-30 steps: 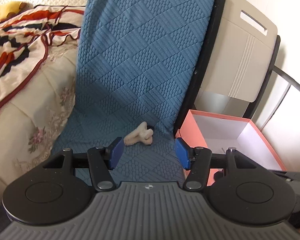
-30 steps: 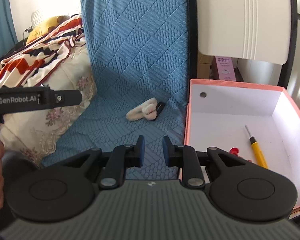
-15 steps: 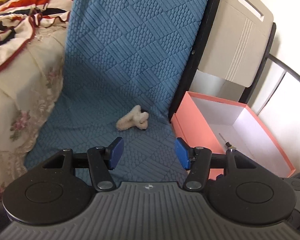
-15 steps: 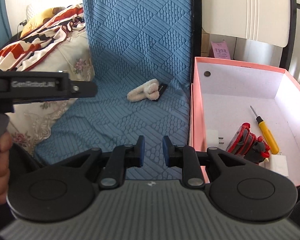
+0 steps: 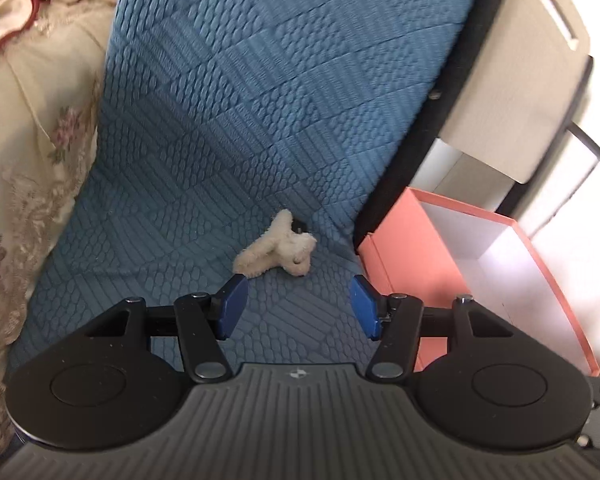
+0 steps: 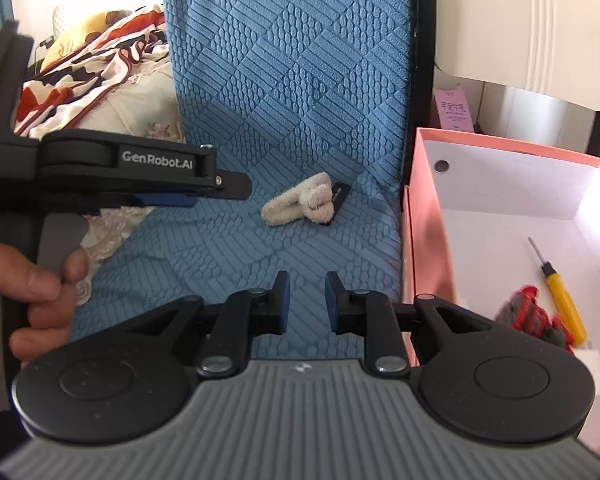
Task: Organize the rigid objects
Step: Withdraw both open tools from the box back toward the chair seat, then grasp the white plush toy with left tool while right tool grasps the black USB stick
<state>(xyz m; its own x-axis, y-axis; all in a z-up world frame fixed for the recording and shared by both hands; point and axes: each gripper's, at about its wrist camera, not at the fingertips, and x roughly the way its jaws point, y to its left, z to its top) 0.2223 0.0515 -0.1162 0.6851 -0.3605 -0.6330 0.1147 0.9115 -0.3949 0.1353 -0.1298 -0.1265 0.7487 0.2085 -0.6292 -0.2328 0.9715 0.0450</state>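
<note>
A cream fuzzy hair clip (image 5: 278, 250) lies on the blue quilted cushion (image 5: 228, 128), with a small black card (image 6: 339, 196) tucked behind it. My left gripper (image 5: 298, 306) is open and empty, just short of the clip. It also shows in the right wrist view (image 6: 168, 196), held by a hand left of the clip (image 6: 300, 204). My right gripper (image 6: 303, 300) has its jaws a narrow gap apart and holds nothing. The pink box (image 6: 424, 216) on the right holds a yellow screwdriver (image 6: 560, 296) and a red and grey object (image 6: 524, 312).
A floral bedspread (image 5: 32, 132) and a striped blanket (image 6: 92, 68) lie to the left. A beige folding chair (image 5: 512, 92) stands behind the pink box (image 5: 412, 264). A pink package (image 6: 454, 114) stands behind the box.
My left gripper has moved forward and down toward the clip, which now sits just beyond its fingertips. The right gripper has shifted slightly; its jaws have not changed.
</note>
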